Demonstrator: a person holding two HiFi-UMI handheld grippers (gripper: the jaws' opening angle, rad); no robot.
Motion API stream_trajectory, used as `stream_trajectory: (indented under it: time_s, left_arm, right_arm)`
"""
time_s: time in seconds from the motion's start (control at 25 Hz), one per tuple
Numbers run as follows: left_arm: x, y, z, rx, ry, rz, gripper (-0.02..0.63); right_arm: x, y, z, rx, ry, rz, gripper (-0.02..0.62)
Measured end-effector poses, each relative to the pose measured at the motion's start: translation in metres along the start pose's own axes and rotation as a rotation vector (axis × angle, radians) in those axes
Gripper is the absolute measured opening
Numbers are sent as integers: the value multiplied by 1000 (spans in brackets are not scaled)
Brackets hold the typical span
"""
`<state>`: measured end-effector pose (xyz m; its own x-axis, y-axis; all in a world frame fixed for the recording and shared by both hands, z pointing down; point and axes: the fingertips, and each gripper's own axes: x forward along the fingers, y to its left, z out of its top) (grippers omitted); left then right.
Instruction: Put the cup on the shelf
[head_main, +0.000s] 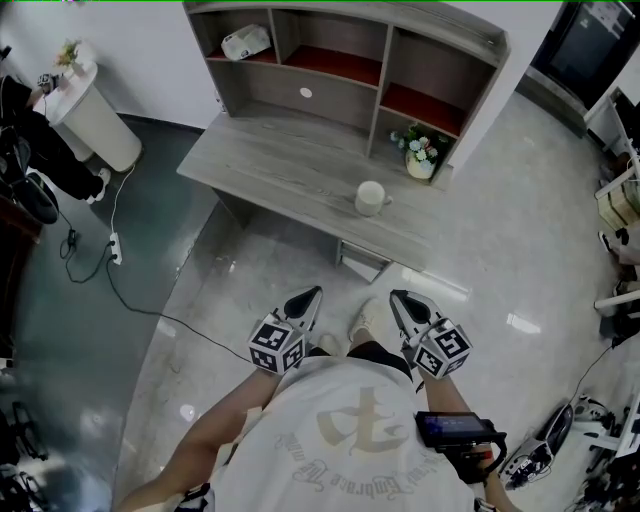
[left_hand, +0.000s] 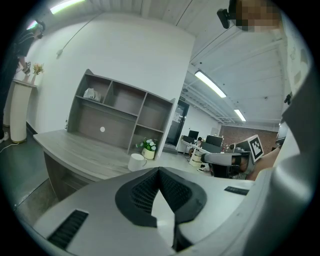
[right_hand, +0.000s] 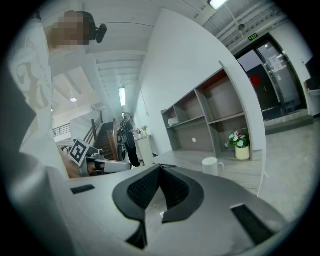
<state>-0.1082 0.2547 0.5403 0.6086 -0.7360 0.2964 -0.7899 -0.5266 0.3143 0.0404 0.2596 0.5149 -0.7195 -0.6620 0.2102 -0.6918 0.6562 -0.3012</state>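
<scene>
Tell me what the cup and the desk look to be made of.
Cup: probably glazed ceramic; plain white, smooth, with a handle, though plastic is possible. Desk: grey wood-grain board, matte, likely laminate; streaked grain lines show.

An office: monitor-laden desks (left_hand: 199, 155); strip lights (left_hand: 210, 84) overhead.

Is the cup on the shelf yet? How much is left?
Nothing is done yet: the cup sits on the desk beside the flowers. Nothing is in hand: the left gripper and right gripper are shut, empty, back from the desk. Left: reach the cup, grab it, set it on the shelf.
</scene>
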Motion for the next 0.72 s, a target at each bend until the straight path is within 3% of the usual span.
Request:
stream_trajectory:
  time_s: [0.52, 0.72]
  left_arm:
    - [5, 5, 2, -8, 5, 7, 1]
    - [25, 12, 7, -8, 21, 15, 0]
  right_arm:
    - [7, -3, 3, -1, 9, 15, 3]
    - [22, -22, 6, 10, 12, 22, 3]
